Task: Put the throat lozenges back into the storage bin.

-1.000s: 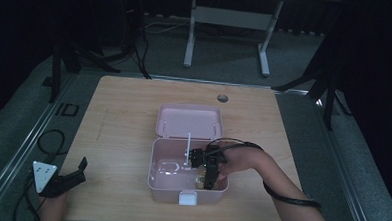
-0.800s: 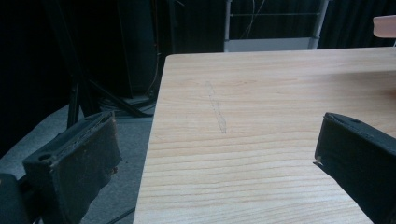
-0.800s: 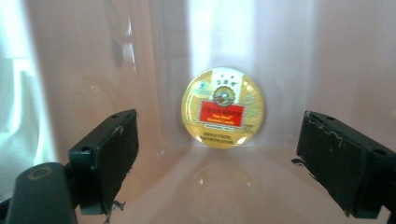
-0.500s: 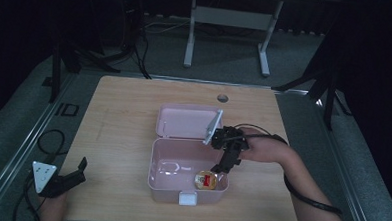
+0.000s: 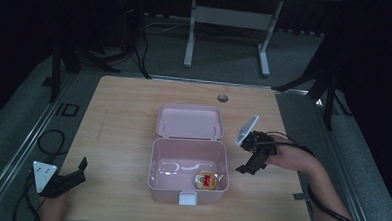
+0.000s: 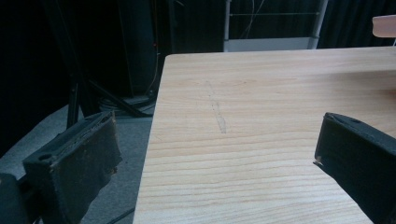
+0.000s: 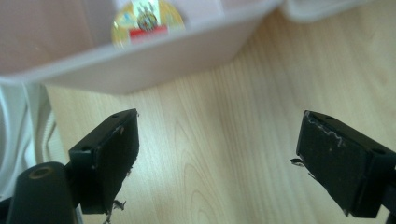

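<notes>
Both claws stand wide and empty: the right claw (image 5: 245, 168) hovers just right of the open pink box (image 5: 188, 162) holding a small round tin (image 5: 206, 180); the left claw (image 5: 80, 169) rests at the wooden surface's (image 5: 123, 117) near-left edge.

The table (image 5: 133, 118) is pale wood-look board with a fine straight grain and a smooth, low-sheen top; a faint scuff (image 6: 218, 119) marks it toward its left edge. The pink box (image 5: 161, 179) looks like smooth plastic, slightly glossy, with soft reflections on its inner floor. The small round tub (image 5: 206, 180) inside has a shiny printed foil-like lid. The right gripper (image 7: 215, 163) has matt black pads, rough and frayed at the edges, as does the left gripper (image 6: 215, 158). The floor (image 5: 28, 113) is grey and matt, like carpet.
</notes>
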`<state>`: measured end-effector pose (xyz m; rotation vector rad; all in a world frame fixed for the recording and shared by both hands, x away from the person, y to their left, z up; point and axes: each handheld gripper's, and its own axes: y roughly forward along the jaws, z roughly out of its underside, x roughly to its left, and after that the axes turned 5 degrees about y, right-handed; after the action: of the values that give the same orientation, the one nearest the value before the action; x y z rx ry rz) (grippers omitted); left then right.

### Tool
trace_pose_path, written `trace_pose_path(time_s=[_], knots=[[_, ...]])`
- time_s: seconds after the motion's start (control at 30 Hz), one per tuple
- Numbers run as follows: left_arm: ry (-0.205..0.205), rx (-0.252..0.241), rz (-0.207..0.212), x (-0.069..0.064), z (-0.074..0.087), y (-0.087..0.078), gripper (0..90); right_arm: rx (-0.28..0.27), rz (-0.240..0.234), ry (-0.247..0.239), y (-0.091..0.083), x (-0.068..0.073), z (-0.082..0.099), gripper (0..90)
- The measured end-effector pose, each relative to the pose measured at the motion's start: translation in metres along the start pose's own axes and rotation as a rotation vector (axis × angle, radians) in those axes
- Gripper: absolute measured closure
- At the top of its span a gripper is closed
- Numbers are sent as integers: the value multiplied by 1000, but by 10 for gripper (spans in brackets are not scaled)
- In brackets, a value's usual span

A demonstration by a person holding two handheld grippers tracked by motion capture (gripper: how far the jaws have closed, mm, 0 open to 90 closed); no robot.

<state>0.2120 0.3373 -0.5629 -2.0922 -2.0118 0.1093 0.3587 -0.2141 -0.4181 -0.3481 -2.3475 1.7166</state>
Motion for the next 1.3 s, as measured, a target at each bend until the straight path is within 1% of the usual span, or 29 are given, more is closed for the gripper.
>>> trace_pose_path(time_s=[0.13,0.23,0.27,0.3,0.33,0.43,0.53,0.57,0.6,0.63,0.67,0.7,0.73,0.77,0.8,0.87,0.9,0.97,1.0,1.03,1.07,1.13,1.2,1.23,1.27,1.3], knots=[[0,0,0,0,0,0,4,-35,-1,53,20,-9,22,129],[0,-1,1,0,0,0,4,-91,17,107,37,-17,40,126],[0,-1,1,0,0,0,4,-91,17,107,37,-17,40,126],[0,-2,2,0,0,0,4,-121,32,134,44,-20,47,123],[0,-2,2,0,0,0,4,-158,58,166,52,-24,57,121],[0,-2,2,0,0,0,4,-237,133,245,64,-30,75,120],[0,-2,3,0,0,0,4,-313,209,322,71,-36,92,108],[-1,-3,3,0,0,0,4,-334,228,343,73,-38,96,108],[-1,-3,3,0,0,0,4,-366,267,372,74,-40,103,108],[-1,-3,2,0,0,0,4,-393,296,400,75,-41,108,108],[-1,-3,2,0,0,0,4,-393,296,400,75,-41,108,108],[0,-1,2,0,0,0,4,-421,330,427,76,-42,113,109],[0,-1,2,0,0,0,4,-465,404,475,77,-44,123,108],[0,0,1,0,0,0,4,-512,439,518,77,-45,131,108],[0,0,1,0,0,0,4,-534,457,538,77,-45,135,108],[0,0,1,0,0,0,4,-534,457,538,77,-45,135,108],[-2,-1,1,0,0,0,4,-567,505,598,77,-46,145,109],[-2,-1,0,0,0,0,4,-574,526,641,77,-47,150,109],[-1,-1,1,0,0,0,4,-589,532,666,77,-47,154,128],[-1,0,0,0,0,0,4,-600,547,690,78,-47,157,144],[-1,-1,1,0,0,0,4,-597,565,699,79,-47,159,142],[-2,-1,1,0,0,0,4,-593,582,726,80,-47,162,143],[-3,-1,0,0,0,0,4,-610,592,757,80,-47,166,143],[-3,-1,-1,0,0,0,4,-604,612,777,80,-46,167,147],[-3,-1,-1,0,0,0,4,-598,643,795,81,-46,169,149],[-2,0,-1,0,0,0,4,-594,669,801,81,-45,170,148]])
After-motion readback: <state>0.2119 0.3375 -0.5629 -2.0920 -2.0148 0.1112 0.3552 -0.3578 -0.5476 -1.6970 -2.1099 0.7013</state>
